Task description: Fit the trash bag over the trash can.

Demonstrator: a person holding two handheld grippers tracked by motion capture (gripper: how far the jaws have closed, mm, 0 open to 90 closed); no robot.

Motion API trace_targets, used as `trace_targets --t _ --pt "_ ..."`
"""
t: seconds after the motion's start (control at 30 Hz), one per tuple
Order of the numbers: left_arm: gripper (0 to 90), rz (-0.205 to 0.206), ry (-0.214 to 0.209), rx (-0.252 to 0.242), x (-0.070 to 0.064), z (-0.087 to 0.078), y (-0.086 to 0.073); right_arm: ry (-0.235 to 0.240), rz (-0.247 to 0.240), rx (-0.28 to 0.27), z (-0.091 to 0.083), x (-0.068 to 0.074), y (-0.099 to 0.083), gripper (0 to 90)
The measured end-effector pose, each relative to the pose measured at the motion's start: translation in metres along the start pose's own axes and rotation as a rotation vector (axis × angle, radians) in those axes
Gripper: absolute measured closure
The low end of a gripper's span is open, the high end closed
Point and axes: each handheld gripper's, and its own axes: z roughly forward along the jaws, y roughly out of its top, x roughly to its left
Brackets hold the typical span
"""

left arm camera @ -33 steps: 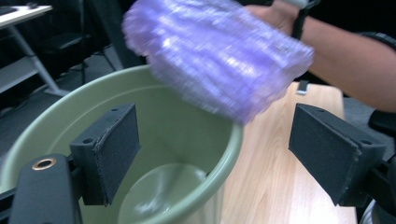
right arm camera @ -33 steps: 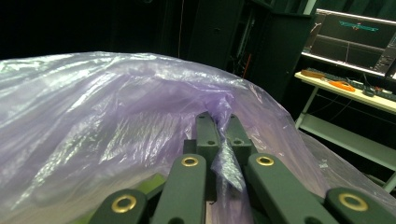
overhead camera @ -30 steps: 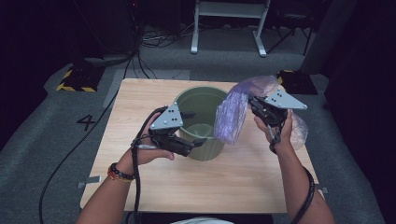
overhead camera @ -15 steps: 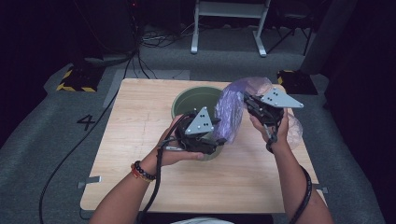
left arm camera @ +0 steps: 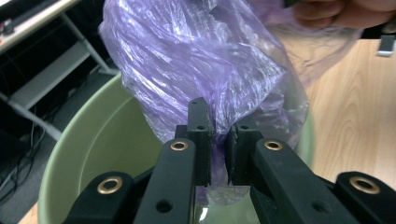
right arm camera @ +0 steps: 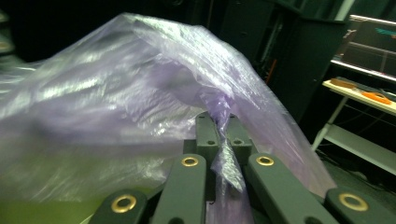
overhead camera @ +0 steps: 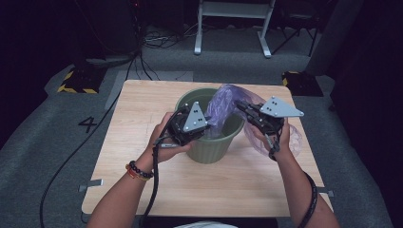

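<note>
A green bin (overhead camera: 207, 147) stands on the wooden table (overhead camera: 142, 118). A thin purple plastic bag (overhead camera: 228, 102) hangs over its open top and spills down its right side. My left gripper (overhead camera: 209, 127) is at the bin's near-left rim, shut on a fold of the bag (left arm camera: 219, 84), with the bin's inside (left arm camera: 98, 149) below it. My right gripper (overhead camera: 243, 108) is above the bin's right rim, shut on another pinch of the bag (right arm camera: 140, 93), film bunched between its jaws.
A white metal frame (overhead camera: 233, 28) and cables lie on the grey floor beyond the table. A yellow-black striped block (overhead camera: 73, 81) sits at the far left, and another dark block (overhead camera: 298, 80) at the far right. A "4" (overhead camera: 89, 124) is marked on the floor.
My left gripper has moved right from the bin's left side to the bag and shut on it. The right gripper has kept its hold, with the bag lowered over the bin.
</note>
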Motion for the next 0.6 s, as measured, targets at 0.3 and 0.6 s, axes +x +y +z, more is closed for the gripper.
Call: trace_targets --t 0.3,0.6 --pt "54.9 -0.11 0.028 0.027 0.018 0.009 -0.014 0.043 -0.052 0.02 -0.001 0.017 -0.007 88.6" --pt "19.8 -0.178 -0.107 -0.115 0.022 0.0 -0.012 0.054 -0.042 0.036 -0.002 0.022 -0.015 88.6"
